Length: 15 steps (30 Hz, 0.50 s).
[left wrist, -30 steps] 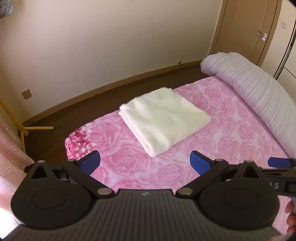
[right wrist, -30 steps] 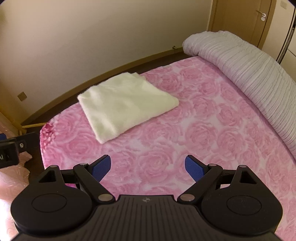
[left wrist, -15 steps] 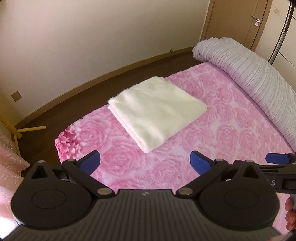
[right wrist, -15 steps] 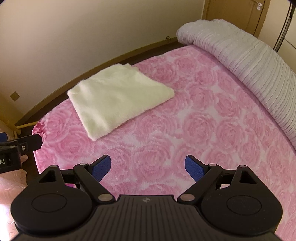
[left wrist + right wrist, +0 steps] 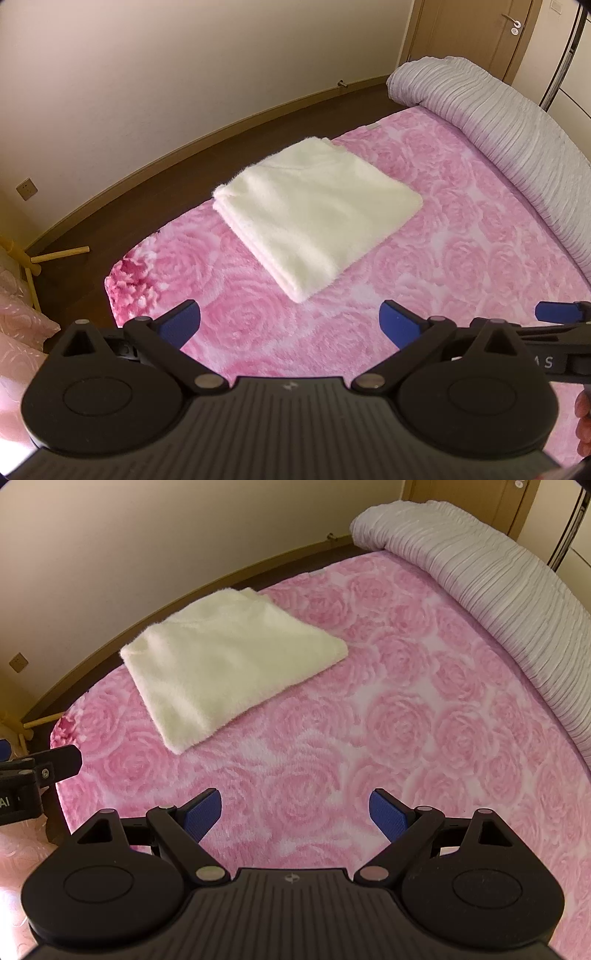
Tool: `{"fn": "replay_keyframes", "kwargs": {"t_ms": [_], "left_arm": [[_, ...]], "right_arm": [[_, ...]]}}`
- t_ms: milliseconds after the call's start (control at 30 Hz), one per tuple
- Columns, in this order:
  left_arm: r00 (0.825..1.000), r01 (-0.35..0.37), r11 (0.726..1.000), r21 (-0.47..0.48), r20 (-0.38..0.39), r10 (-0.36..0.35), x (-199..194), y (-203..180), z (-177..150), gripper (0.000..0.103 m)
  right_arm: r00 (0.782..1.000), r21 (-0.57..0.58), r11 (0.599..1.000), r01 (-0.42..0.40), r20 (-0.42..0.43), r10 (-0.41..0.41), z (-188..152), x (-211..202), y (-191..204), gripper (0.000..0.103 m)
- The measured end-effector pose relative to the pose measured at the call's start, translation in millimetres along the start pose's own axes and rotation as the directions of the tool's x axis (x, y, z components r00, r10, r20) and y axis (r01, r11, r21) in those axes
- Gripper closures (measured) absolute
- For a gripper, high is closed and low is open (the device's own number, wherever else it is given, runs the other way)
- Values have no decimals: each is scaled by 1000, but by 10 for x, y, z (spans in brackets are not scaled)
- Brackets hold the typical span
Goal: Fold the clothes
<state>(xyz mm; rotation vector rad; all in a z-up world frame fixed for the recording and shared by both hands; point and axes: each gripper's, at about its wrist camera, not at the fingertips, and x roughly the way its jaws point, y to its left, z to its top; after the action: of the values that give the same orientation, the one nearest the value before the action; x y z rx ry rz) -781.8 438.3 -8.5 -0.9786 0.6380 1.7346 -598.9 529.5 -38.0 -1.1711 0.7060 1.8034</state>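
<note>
Left wrist view: folded cream garment is lying flat near the bed's left edge.
Texture: fluffy, squarish, layered.
Bedspread: plush pink roses.
Left gripper: jaws gaping, empty.
Right gripper: jaws gaping, empty.

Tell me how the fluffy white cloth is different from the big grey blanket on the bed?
The white cloth is folded into a flat, neat square; the grey blanket is bunched into a long roll. The white cloth looks fluffy and plain; the grey blanket has thin ridges. The white cloth lies near the bed's edge by the wall; the grey blanket runs along the far side. Both rest on the pink rose bed cover.
</note>
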Motion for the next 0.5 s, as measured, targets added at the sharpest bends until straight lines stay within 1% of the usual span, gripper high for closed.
{"fn": "replay_keyframes", "kwargs": {"t_ms": [300,500], "left_arm": [[1000,-15,1000,5,-10,15,99,75,71,1],[1000,-22,1000,6,-3,22,93,108,122,1]], "right_arm": [[1000,10,1000,3,-14,-3,92,91,36,14],[1000,13,1000,4,-10,-4,123,91,46,14]]}}
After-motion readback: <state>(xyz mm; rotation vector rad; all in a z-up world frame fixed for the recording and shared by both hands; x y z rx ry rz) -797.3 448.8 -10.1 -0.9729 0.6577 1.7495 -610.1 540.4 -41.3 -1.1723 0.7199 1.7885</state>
